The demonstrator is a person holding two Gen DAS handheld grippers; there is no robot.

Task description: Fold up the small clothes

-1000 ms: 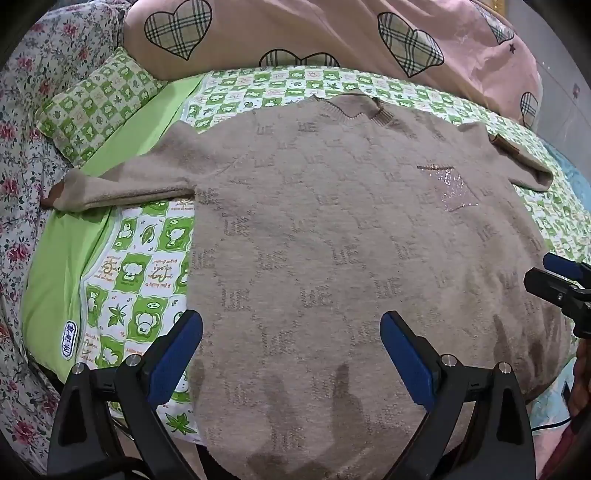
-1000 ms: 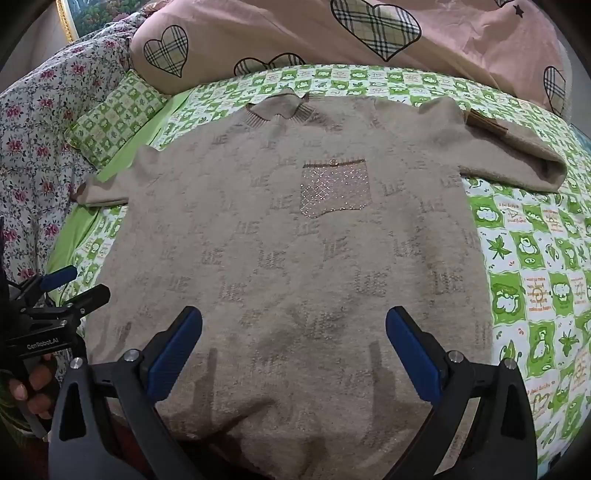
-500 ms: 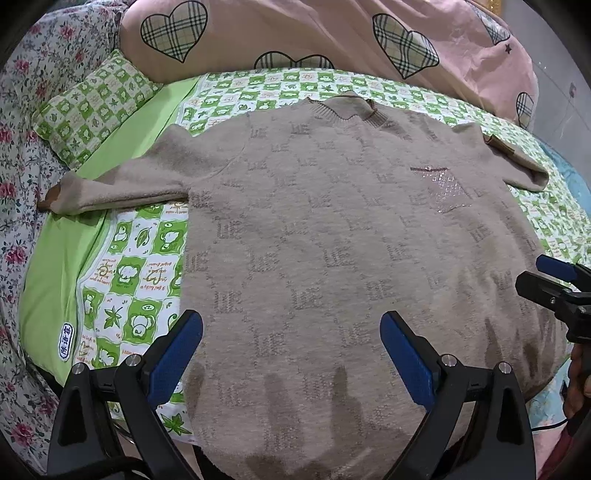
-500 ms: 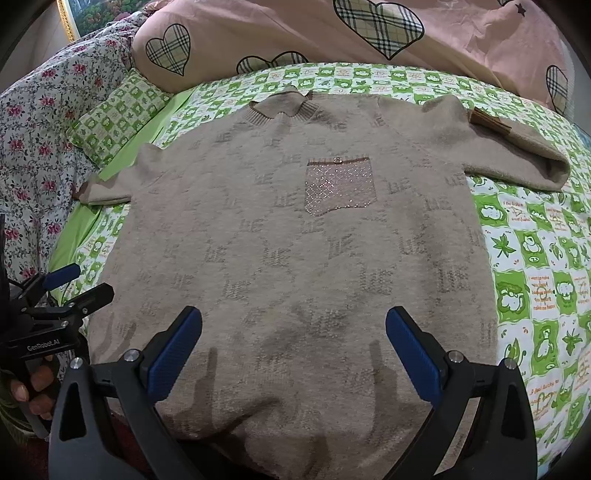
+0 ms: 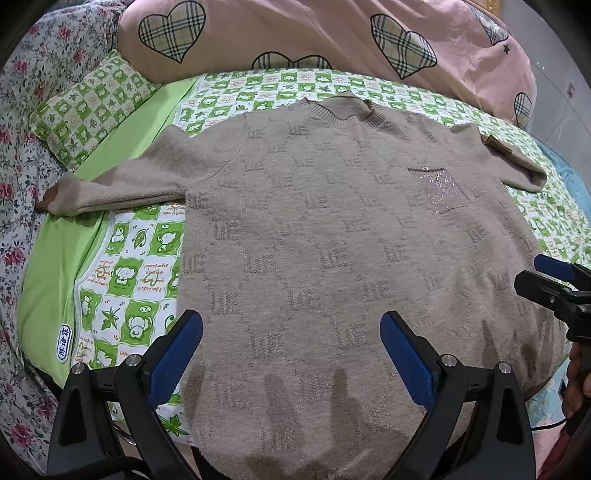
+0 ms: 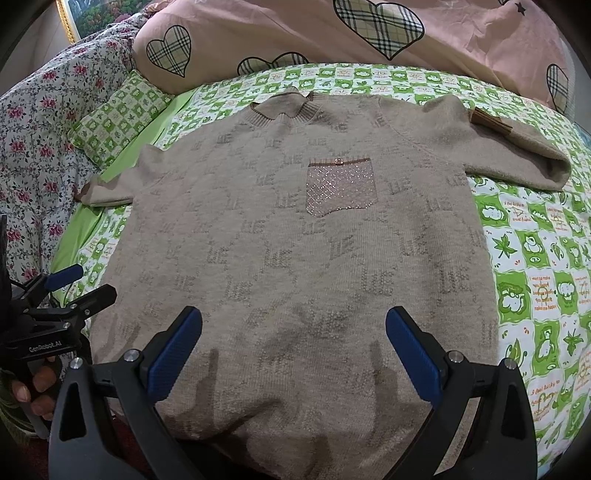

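Currently the beige sweater (image 5: 332, 251) lies flat, front up, on the green checked sheet (image 5: 125, 266), straight ahead of both claws. Long axis runs hem to collar: hem nearest the claws, ribbed collar (image 6: 282, 107) at the far end, pointing away toward the bedding. Sleeves spread crosswise to that axis.

Left gripper (image 5: 291, 354): jaws spread wide, blue pads (image 5: 173, 354) apart, nothing between them; it hovers over the hem region, left pad near the sweater's left edge. Whether the pads touch the knit cannot be told. Beyond and left of it, the left sleeve (image 5: 118, 188) stretches out sideways, cuff reaching the plain green strip. Farther left, a small green checked pillow (image 5: 88, 110) sits against a floral quilt (image 5: 22, 122).

Right gripper (image 6: 293, 347): jaws likewise wide apart, empty, over the hem. Ahead and slightly right of its centre is the sparkly chest pocket (image 6: 341, 188). Ahead and far right, the right sleeve (image 6: 517, 155) is doubled back on itself, its brown cuff (image 6: 491, 120) lying on the shoulder area. In the right wrist view a hand (image 6: 33, 387) shows at the lower left, gripping the other tool's handle.

Surface: a bed. A pink duvet with plaid hearts (image 6: 369, 33) is heaped beyond the collar, not touching the sweater. Nothing lies on the sweater body. Top left of the right wrist view, a gilt picture frame (image 6: 64, 18) edge.
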